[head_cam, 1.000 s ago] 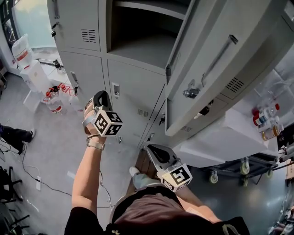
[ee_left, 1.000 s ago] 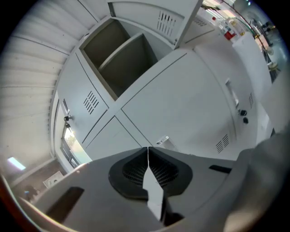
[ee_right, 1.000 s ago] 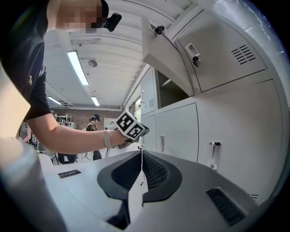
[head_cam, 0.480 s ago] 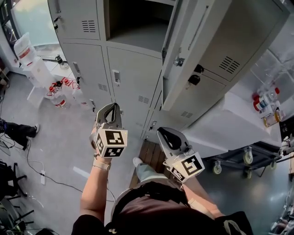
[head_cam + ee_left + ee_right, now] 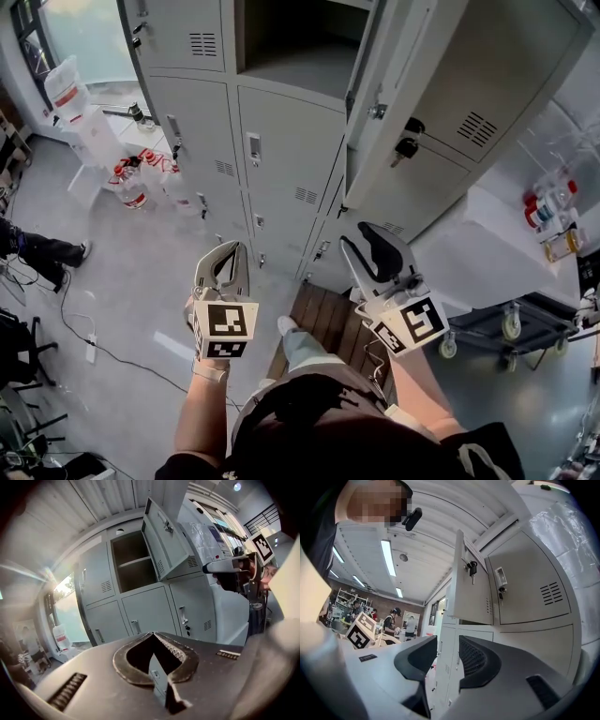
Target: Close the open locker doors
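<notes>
By lockers [image 5: 146,607] — L gripper [image 5: 152,634] fully closed.

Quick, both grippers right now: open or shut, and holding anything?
Left gripper: closed, fingers together, holding nothing.
Right gripper: open, fingers have just been opening, nothing between them.

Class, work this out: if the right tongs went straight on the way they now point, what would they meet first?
Probably the closed locker front just below the open door; depth is unclear.
</notes>
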Demonstrator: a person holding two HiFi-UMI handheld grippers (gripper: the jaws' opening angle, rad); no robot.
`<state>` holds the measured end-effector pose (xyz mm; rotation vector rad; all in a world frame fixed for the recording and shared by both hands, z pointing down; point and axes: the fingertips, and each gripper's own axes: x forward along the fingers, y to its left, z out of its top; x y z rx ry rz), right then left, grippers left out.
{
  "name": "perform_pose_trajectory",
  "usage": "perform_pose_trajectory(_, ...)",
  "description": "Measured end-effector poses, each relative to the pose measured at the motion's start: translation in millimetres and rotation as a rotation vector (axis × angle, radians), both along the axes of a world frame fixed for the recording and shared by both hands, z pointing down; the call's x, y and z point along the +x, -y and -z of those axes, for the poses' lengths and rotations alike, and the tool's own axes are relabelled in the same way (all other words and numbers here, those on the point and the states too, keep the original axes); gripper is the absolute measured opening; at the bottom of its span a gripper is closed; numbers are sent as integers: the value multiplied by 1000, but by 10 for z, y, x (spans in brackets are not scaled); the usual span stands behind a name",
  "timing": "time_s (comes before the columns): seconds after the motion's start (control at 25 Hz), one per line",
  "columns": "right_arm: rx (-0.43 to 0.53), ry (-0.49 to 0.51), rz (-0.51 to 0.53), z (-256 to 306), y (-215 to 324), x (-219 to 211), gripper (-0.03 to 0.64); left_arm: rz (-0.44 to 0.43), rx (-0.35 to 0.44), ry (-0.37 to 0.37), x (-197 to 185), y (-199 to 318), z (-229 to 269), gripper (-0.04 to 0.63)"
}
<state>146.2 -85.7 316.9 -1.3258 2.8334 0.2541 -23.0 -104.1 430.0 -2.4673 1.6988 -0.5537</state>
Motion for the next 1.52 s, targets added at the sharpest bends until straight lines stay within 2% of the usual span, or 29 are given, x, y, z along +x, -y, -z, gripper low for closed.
perform_pose_trajectory(0.2,63,6,4,288,42,-75,184,41,-2,-6,-200,-208,24,18)
perform_pose_trajectory(0.4,87,6,38,419,64,-222,201,83,-20,-2,-376,-368,-60,18)
perform_pose_trajectory(0.92,93,-26,177,435,273,-888,201,214,-54,-13,-929,-596,-146,18)
perform_pose_trajectory(1.52,77,-36,355,442,1056,-1749,201,428,-99,-17,-1693,-464,-268,18)
